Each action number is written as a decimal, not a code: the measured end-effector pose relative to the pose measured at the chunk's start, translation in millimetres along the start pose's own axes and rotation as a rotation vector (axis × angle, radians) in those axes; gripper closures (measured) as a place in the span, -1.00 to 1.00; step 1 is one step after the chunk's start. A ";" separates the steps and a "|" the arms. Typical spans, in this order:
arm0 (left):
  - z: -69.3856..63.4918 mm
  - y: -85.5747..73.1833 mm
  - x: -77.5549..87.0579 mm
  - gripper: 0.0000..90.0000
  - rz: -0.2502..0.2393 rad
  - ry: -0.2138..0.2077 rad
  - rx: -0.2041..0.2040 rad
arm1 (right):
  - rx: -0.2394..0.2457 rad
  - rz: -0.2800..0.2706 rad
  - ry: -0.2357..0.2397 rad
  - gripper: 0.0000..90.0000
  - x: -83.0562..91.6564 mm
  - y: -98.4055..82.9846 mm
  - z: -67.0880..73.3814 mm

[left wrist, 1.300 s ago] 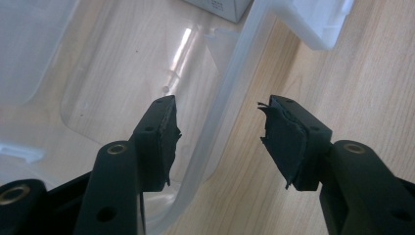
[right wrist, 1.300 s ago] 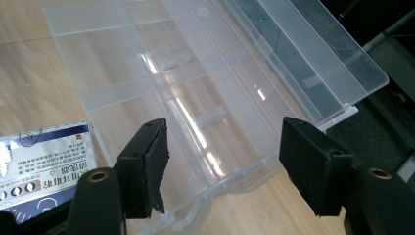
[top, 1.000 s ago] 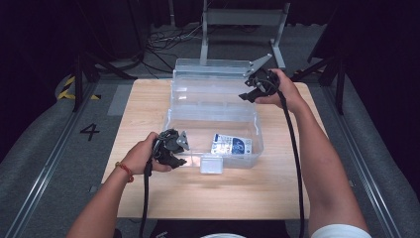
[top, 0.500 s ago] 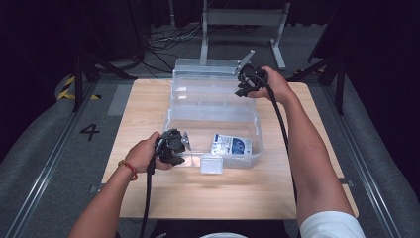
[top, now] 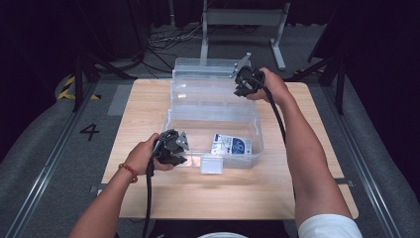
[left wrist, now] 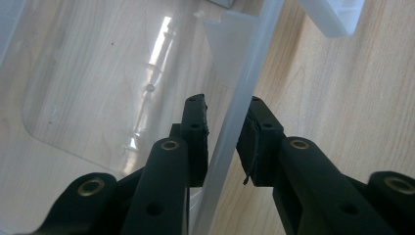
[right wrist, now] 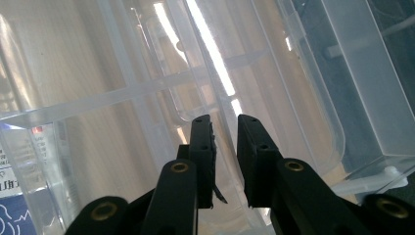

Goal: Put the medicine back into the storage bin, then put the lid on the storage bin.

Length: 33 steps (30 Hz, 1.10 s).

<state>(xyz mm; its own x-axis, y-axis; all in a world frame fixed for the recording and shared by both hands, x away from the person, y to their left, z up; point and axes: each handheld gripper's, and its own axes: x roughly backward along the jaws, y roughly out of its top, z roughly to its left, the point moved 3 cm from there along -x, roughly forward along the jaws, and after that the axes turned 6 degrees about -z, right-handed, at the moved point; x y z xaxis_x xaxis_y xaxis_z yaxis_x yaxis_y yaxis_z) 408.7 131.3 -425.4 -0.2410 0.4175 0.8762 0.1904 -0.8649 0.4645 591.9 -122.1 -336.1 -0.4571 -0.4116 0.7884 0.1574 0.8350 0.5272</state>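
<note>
Broadly, the wooden table (top: 148, 104) carries one big thing, a clear plastic bin (top: 213, 126), which sits mid-table with its long axis running away from the person. Its hinged clear lid (top: 208, 69) stands raised at the far end, over the table's far edge. Beyond the table lie a dark floor, cables and a grey metal stand (top: 242, 25); a floor mark reading 4 (top: 90, 131) sits to the left. Nothing stands between the hands and the bin.

Inside the bin, near its front right corner, lies a white and blue packet (top: 231, 145); its print is too small to read, and in the right gripper view it is cut off at the lower left edge. A small white latch (top: 213, 164) hangs on the bin's front wall.

The left gripper (top: 171, 147) is at the bin's near left corner; its jaws have just been closing, and the left gripper view shows them straddling the bin's rim, one inside and one outside, pads close on the wall. Whether they press it I cannot tell.

The right gripper (top: 246, 82) is at the far right, by the lid. Its jaws have just been closing on a clear plastic edge, with narrow gaps visible beside it.
</note>
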 end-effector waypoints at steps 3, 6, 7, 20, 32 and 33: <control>-3.4 1.8 -1.2 0.63 -0.037 0.007 0.007 | 0.002 0.002 -0.014 0.73 1.2 -2.3 0.0; -6.5 3.6 -2.1 0.64 -0.075 0.002 0.008 | 0.006 0.005 -0.015 0.74 4.2 -6.6 -0.2; -7.0 4.3 -2.7 0.64 -0.081 0.000 0.000 | 0.006 0.005 -0.015 0.74 4.2 -6.6 -0.2; -13.7 8.1 -4.6 0.62 -0.121 0.006 0.033 | 0.015 -0.079 0.069 0.86 9.0 -11.3 -1.5; -18.1 13.4 -7.2 0.58 -0.132 -0.007 0.066 | 0.036 -0.110 0.068 0.92 23.8 -16.9 8.5; -17.8 13.3 -7.0 0.58 -0.131 -0.008 0.062 | 0.024 -0.125 0.075 0.93 25.3 -17.9 9.1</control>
<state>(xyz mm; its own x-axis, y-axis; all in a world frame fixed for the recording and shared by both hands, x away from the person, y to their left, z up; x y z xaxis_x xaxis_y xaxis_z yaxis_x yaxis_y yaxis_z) 395.9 111.9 -427.7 -0.2600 0.5282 0.8083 0.2160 -0.7841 0.5818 569.6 -144.1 -328.5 -0.4052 -0.5382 0.7391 0.0822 0.7837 0.6157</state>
